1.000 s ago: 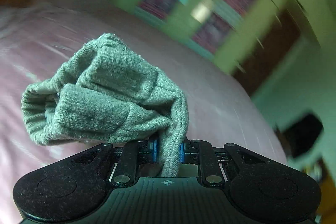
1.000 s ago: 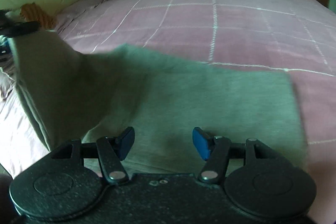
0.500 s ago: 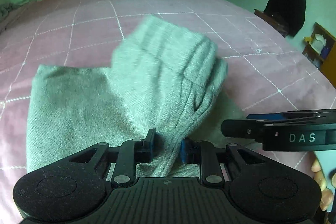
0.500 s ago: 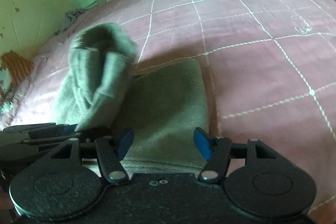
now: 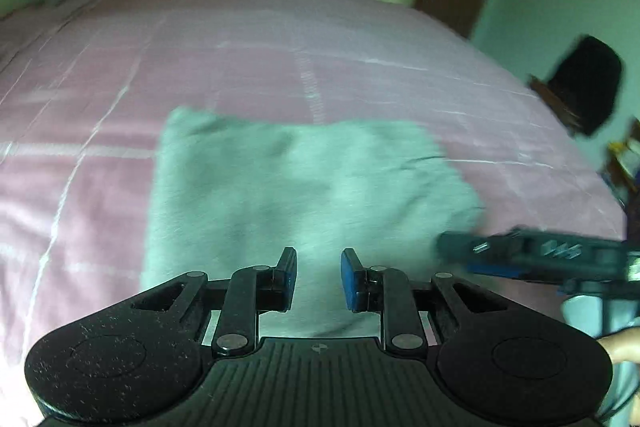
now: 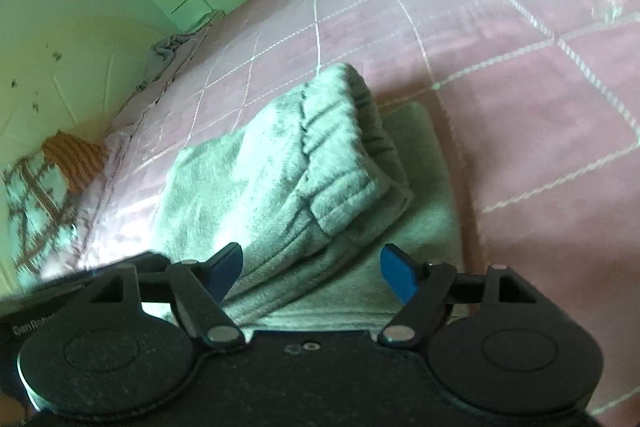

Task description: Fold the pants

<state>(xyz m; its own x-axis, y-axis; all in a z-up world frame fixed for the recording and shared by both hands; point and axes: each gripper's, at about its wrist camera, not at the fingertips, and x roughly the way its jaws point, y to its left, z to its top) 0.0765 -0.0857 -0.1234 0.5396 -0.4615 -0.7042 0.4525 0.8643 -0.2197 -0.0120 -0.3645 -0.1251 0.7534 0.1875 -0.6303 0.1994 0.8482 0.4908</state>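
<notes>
When viewed from the left wrist, found blurred but legible. Noted: grey pants [image 5: 304, 187] lying as a flat folded slab, with the pink bed [image 5: 360, 47] beneath the pants on all sides. Noted: left tool [image 5: 319, 281] at the near edge of the pants, pitched down toward them, pads parted by a narrow gap, nothing pinched between. Judged as the let-go that closes a fold, with the cloth already laid down.

When viewed from the right wrist, found sharper. Noted: right tool [image 6: 312, 271] also at the near edge of the pants, tilted down and rolled somewhat to one side. Jaws wide and just now opening further, no cloth between the pads, the pants lying beyond and below the gap. Noted on top of the pants: a thick ribbed end doubled over the flat lower layer, raised, rumpled and set askew to that layer's far edge.

Judged incomplete: upper layer not square. Next move judged to call for backing both tools clear of the pants without snagging the top layer. After that, either pressing the raised end flat or regripping the near edge for a further fold. Further fold intended or not: unresolved. Recommend a low approach at the near edge of the pants, both layers taken together.
</notes>
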